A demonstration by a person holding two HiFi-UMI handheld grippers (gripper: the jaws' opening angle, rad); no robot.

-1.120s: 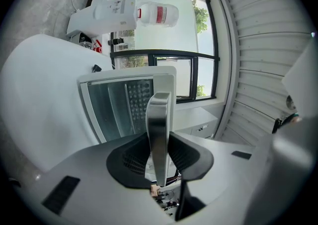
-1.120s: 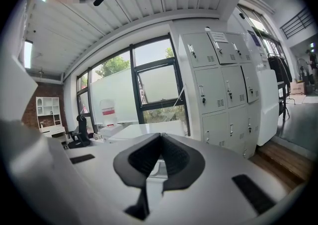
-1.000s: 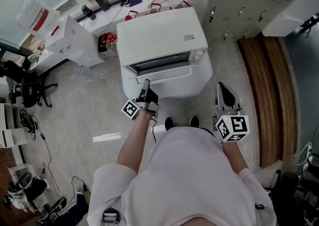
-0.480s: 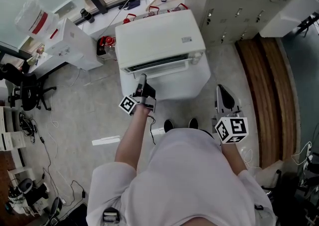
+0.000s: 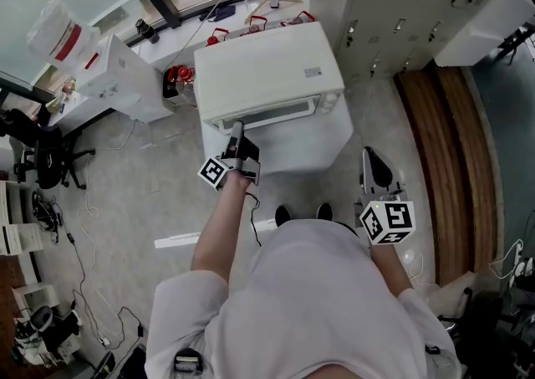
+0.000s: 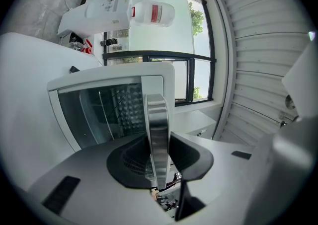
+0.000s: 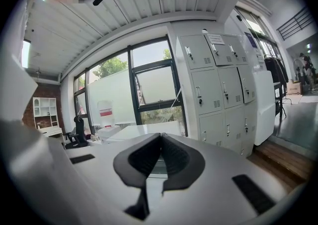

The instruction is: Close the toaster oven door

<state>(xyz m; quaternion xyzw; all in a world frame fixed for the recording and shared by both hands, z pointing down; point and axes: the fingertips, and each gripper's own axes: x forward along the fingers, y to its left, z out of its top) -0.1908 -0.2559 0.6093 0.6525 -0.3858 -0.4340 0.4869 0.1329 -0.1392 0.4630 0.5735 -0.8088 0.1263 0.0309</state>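
Left gripper (image 5: 237, 133): jaws clamped on the toaster oven (image 5: 267, 68) door handle (image 6: 158, 127); only the left gripper view shows the handle and the glass door (image 6: 102, 114).
Oven: rear edge of white stand (image 5: 292, 147).
Right gripper (image 5: 369, 151): jaws closed, empty.
Room: grey floor (image 5: 142, 193), lockers (image 5: 401, 1) at right.

White short-sleeved shirt (image 5: 322, 302) — black shoes (image 5: 284, 212) — black-and-white marker cubes (image 5: 387, 222)
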